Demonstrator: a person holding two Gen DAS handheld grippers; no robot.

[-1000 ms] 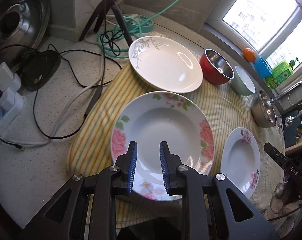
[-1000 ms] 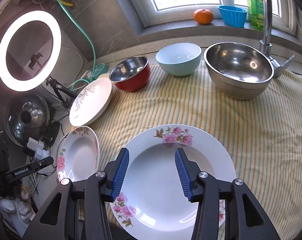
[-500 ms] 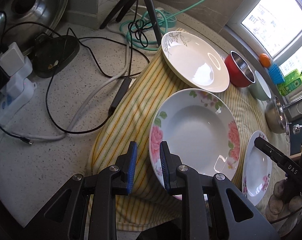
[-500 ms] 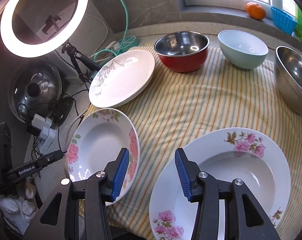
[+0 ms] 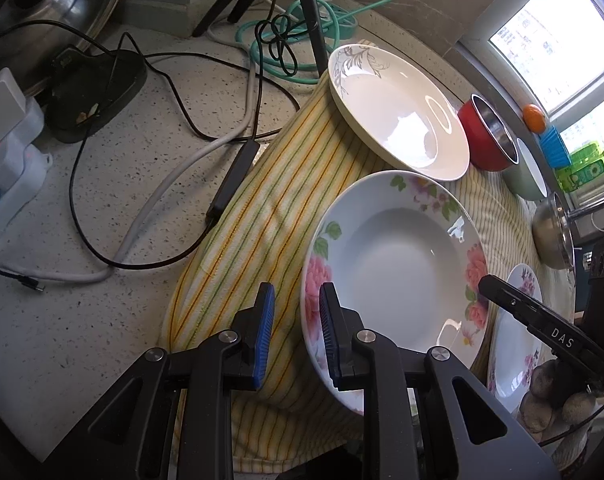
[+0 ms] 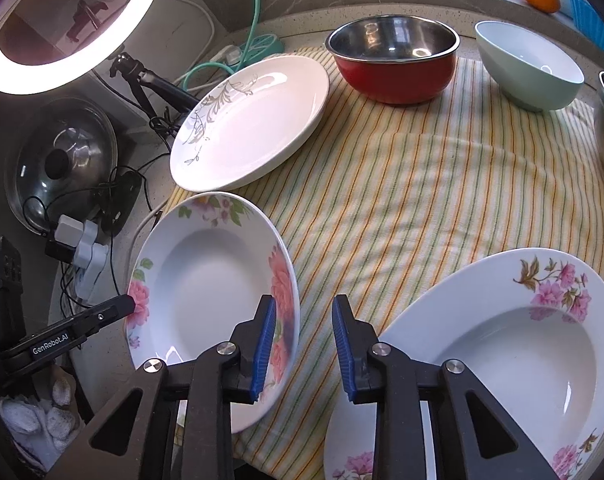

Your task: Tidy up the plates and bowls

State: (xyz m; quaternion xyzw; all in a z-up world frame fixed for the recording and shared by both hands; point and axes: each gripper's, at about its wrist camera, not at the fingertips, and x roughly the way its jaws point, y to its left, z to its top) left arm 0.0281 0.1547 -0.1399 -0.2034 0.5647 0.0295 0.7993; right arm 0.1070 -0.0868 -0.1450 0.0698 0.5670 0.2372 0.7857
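Observation:
A rose-patterned deep plate (image 5: 393,272) (image 6: 214,288) lies at the near left corner of the striped cloth (image 6: 401,200). My left gripper (image 5: 295,336) straddles its left rim. The rim sits close to the right pad and a gap shows to the left pad, so it is open narrowly. My right gripper (image 6: 302,344) straddles the opposite rim with its jaws closing. The rim is near the left pad and is not pinched. A larger pink-flowered plate (image 6: 501,360) lies to the right. A white leaf-patterned plate (image 6: 250,120) lies behind.
A red bowl (image 6: 393,64), a pale green bowl (image 6: 529,68) and a steel bowl (image 5: 553,236) stand along the back of the cloth. Cables (image 5: 150,216), a power strip (image 5: 10,176), a pot lid (image 6: 58,164) and a ring light (image 6: 62,20) crowd the counter on the left.
My left gripper slid from over the rose plate's middle to its left rim. My right gripper swung left from the larger plate to the rose plate's right rim, and its jaws narrowed.

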